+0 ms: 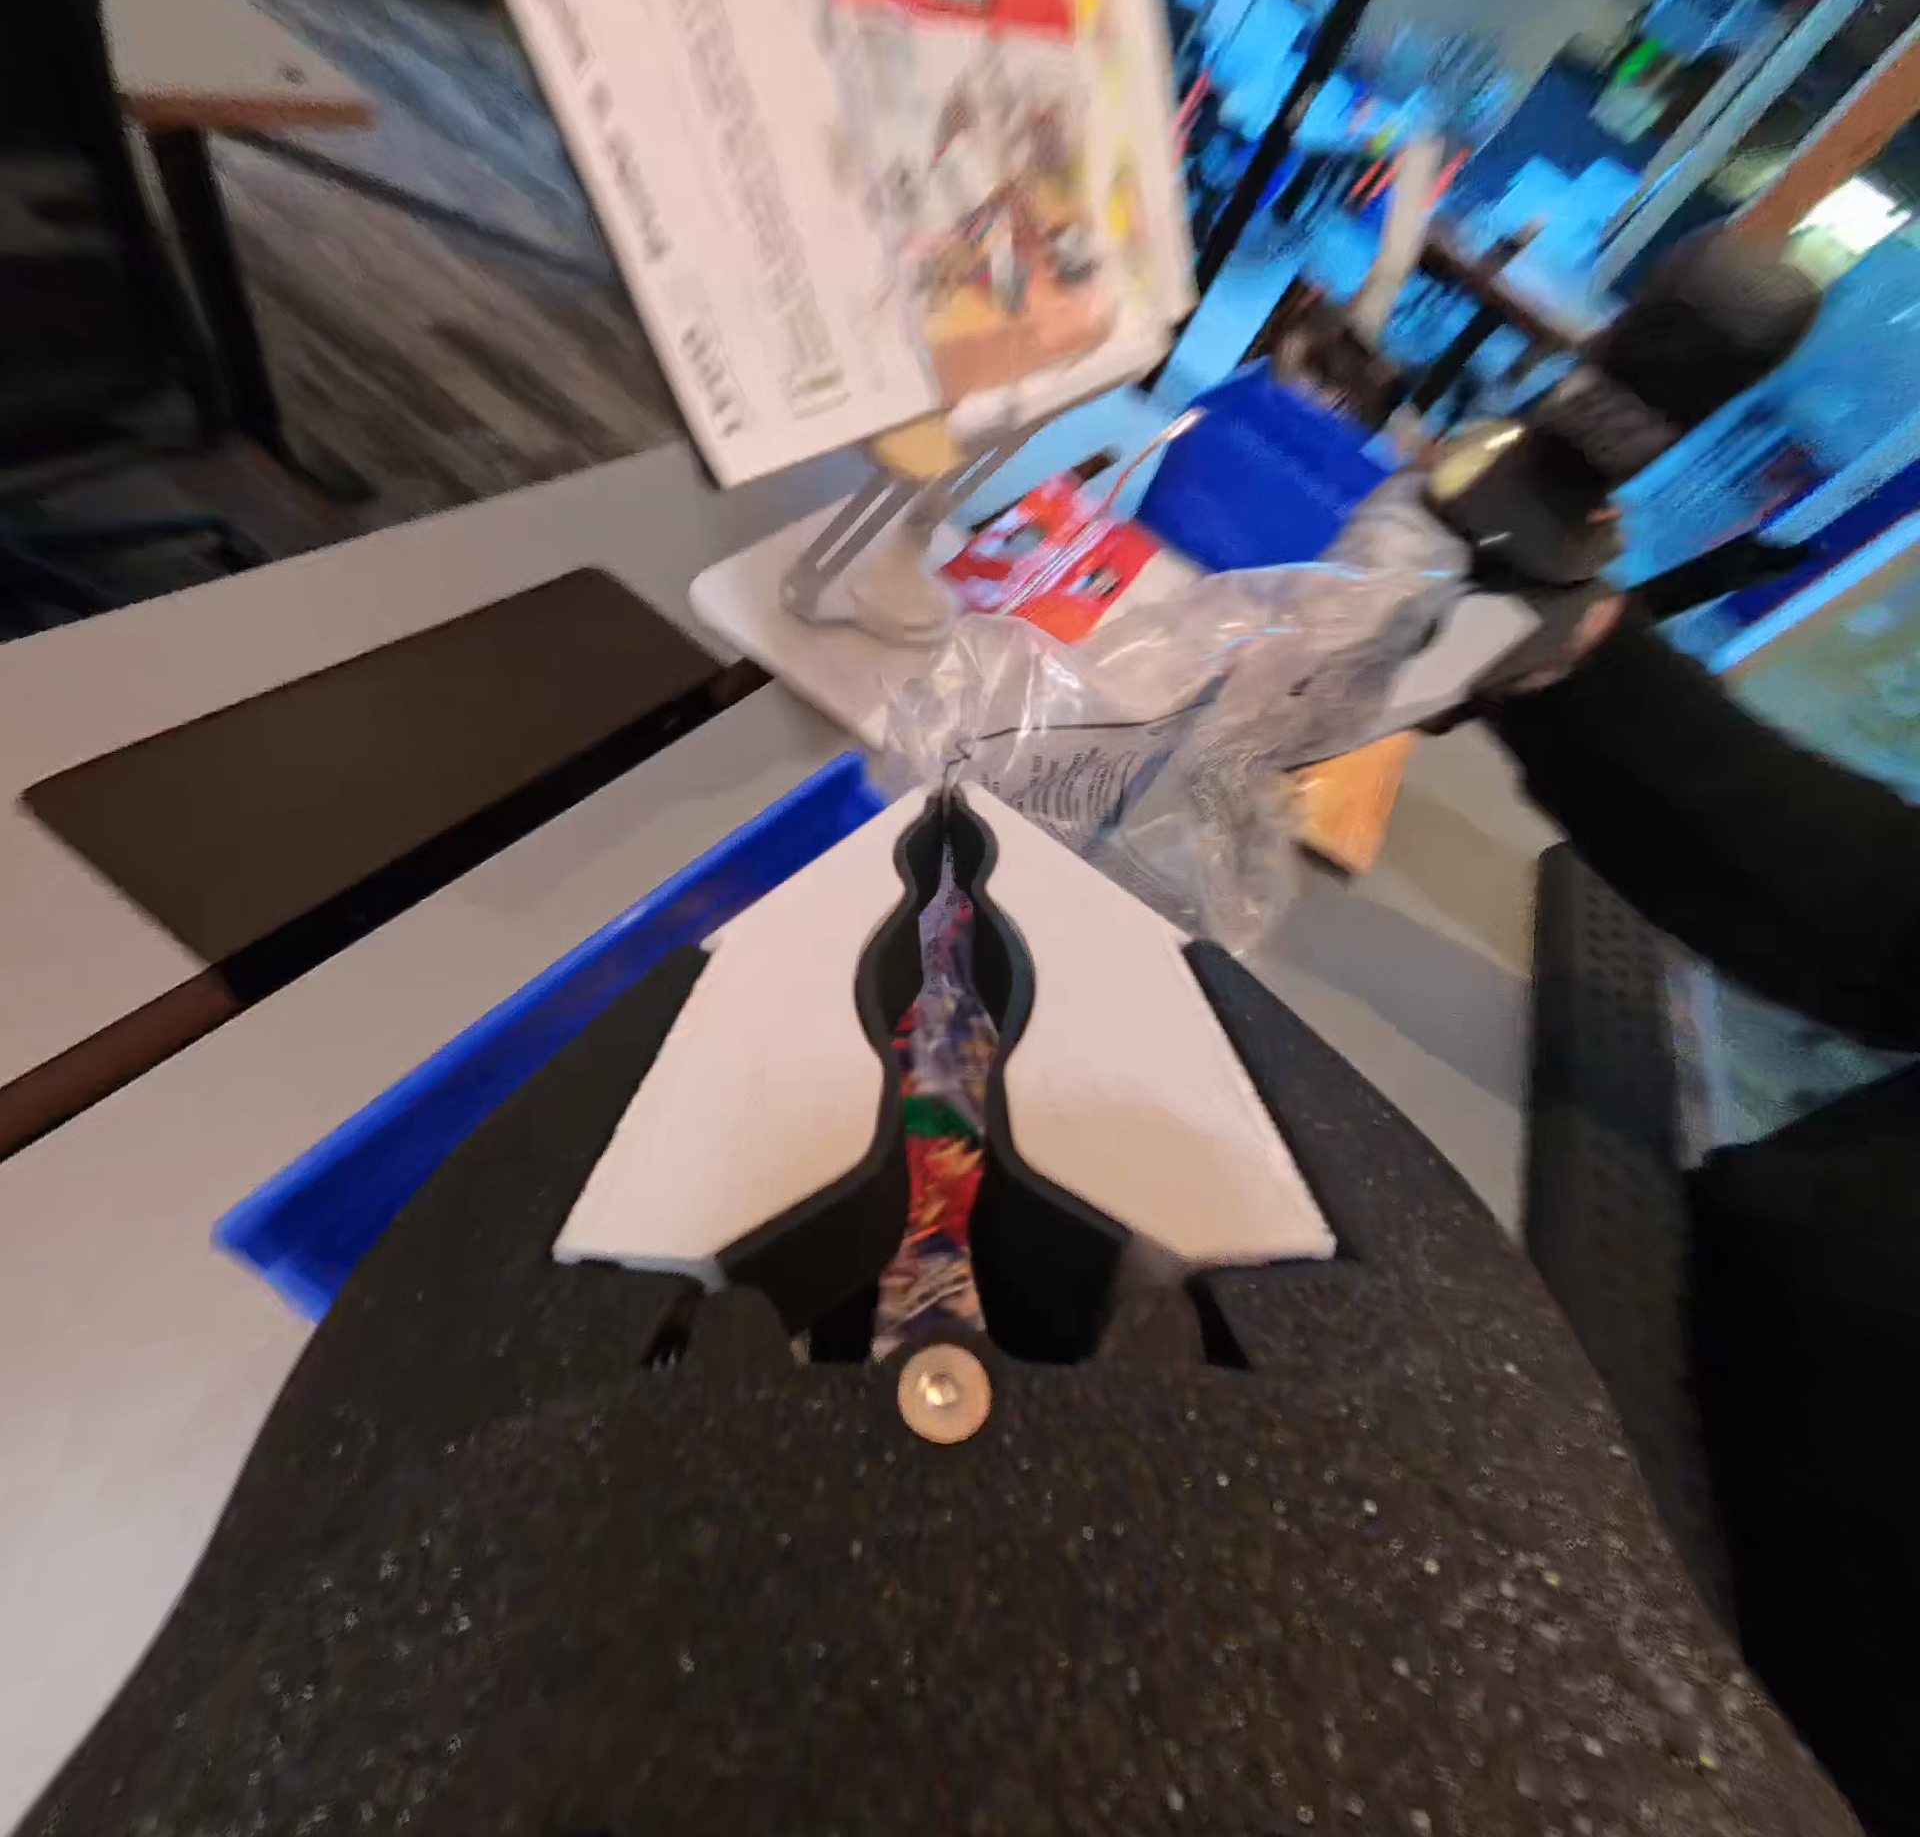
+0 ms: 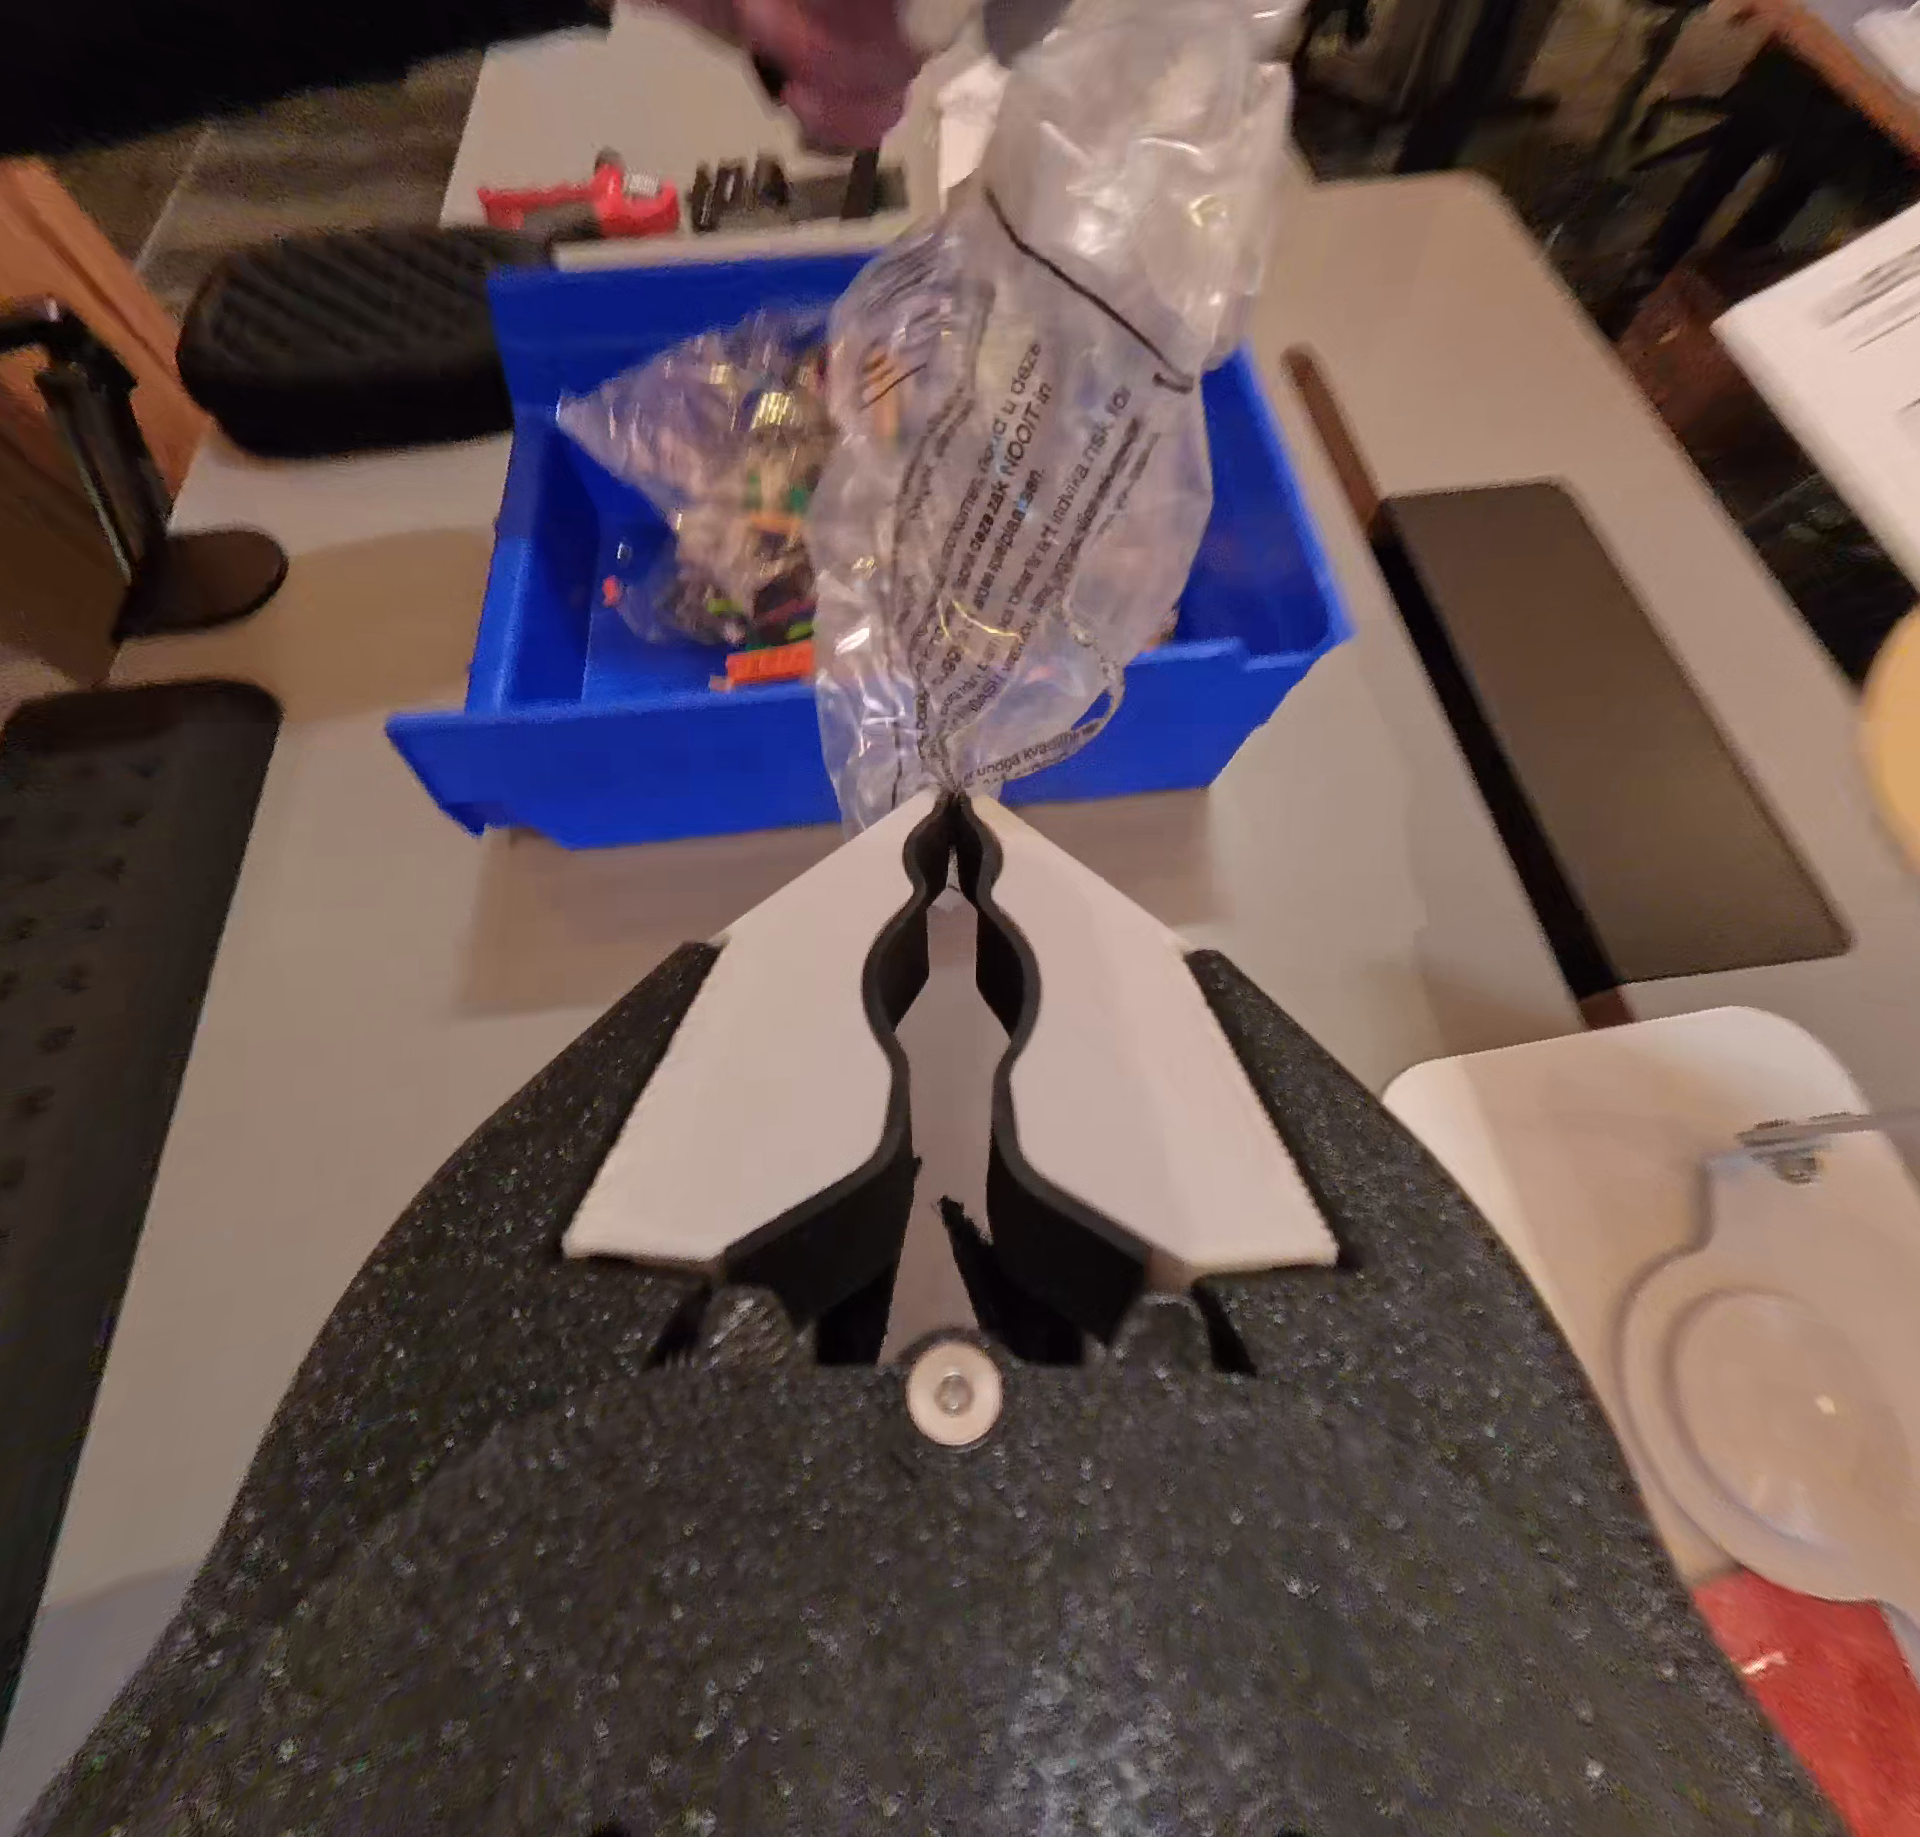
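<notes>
A clear crumpled plastic bag (image 1: 1164, 707) with black print is stretched between both grippers. My left gripper (image 1: 948, 800) is shut on one end of it, above a blue bin (image 1: 540, 1039). My right gripper (image 2: 951, 800) is shut on the other end of the bag (image 2: 1029, 457), held above the blue bin (image 2: 1278, 582). Inside the bin lies another clear bag of small coloured bricks (image 2: 717, 499) and a few loose pieces. A gloved hand (image 1: 1538, 530) holds the far gripper in the left wrist view; a hand (image 2: 821, 31) shows at the top of the right wrist view.
A white instruction booklet (image 1: 831, 177) stands on a metal stand (image 1: 862, 561) on a white tray. Black foam pads (image 2: 114, 956) and a black case (image 2: 343, 333) lie left of the bin. A dark slot (image 2: 1590, 717) sits in the grey table. A white tray with a magnifier (image 2: 1745, 1392) is at right. The gap from one gripper's tips to the other's is roughly 20 centimeters. The dark slot (image 2: 1590, 717) sits 30 centimeters or so from the ends of my left fingers.
</notes>
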{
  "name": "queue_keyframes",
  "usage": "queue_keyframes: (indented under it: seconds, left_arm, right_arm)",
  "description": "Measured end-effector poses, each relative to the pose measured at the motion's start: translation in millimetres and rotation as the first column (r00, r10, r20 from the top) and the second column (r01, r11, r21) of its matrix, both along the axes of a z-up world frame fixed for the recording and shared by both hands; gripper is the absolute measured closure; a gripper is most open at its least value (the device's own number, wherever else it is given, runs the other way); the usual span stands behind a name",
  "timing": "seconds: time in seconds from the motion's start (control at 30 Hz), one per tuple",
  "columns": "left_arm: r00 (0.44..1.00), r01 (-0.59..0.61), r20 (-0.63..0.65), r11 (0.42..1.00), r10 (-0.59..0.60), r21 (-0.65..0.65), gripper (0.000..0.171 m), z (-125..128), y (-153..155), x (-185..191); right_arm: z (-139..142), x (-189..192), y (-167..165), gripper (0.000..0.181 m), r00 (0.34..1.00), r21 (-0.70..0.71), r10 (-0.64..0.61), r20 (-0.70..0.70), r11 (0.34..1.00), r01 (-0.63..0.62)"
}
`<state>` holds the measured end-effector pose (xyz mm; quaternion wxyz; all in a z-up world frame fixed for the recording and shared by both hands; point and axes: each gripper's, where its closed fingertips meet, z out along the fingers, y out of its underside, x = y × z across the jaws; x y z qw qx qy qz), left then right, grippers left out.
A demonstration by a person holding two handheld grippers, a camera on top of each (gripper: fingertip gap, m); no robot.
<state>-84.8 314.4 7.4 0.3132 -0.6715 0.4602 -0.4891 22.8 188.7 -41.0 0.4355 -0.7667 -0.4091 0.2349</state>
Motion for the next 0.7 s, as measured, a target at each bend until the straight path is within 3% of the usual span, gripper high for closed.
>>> queue_keyframes:
  seconds: [0.07, 0.17, 0.27, 0.37, 0.43, 0.47, 0.53, 0.6, 0.7]
  left_arm:
    - [0.998, -0.006, 0.062, 1.000, 0.004, 0.030, 0.171, 21, -14, -2]
    - [0.997, 0.020, -0.082, 0.986, -0.006, 0.167, 0.171, 2, -26, 4]
    - [0.999, -0.022, -0.023, 0.984, 0.027, 0.174, 0.171, 9, -24, -2]
    - [0.998, -0.052, -0.030, 0.968, 0.061, 0.245, 0.171, 5, -22, -11]
    - [0.993, -0.117, 0.030, 0.972, 0.113, 0.203, 0.171, 14, -14, -21]
    - [0.991, -0.137, 0.036, 0.968, 0.132, 0.210, 0.171, 15, -12, -26]
    - [0.989, -0.137, -0.008, 0.952, 0.144, 0.274, 0.171, 9, -12, -33]
    - [0.988, -0.153, 0.049, 0.957, 0.145, 0.246, 0.171, 18, -15, -36]
    - [0.989, -0.142, -0.001, 0.952, 0.148, 0.272, 0.171, 8, -21, -35]
  right_arm:
    - [15, -10, 2, 0.181, 1.000, 0.013, 0.020, -0.014, 1.000, -0.020]
    - [6, -30, 5, 0.181, 0.990, 0.022, 0.071, 0.124, 0.997, -0.075]
    - [18, -38, 16, 0.181, 0.997, 0.019, 0.044, 0.058, 0.999, -0.045]
    - [7, -42, 19, 0.181, 0.986, 0.028, 0.041, 0.162, 0.999, -0.047]
    - [17, -38, 25, 0.181, 0.995, 0.032, 0.000, 0.103, 0.999, -0.003]
    - [15, -33, 27, 0.181, 0.990, 0.037, -0.017, 0.137, 0.999, 0.012]
    - [16, -31, 24, 0.181, 0.986, 0.055, -0.011, 0.163, 0.998, 0.002]
    - [28, -33, 23, 0.181, 0.994, 0.064, -0.018, 0.109, 0.998, 0.011]
    - [23, -40, 19, 0.181, 0.992, 0.056, -0.002, 0.130, 0.998, -0.005]
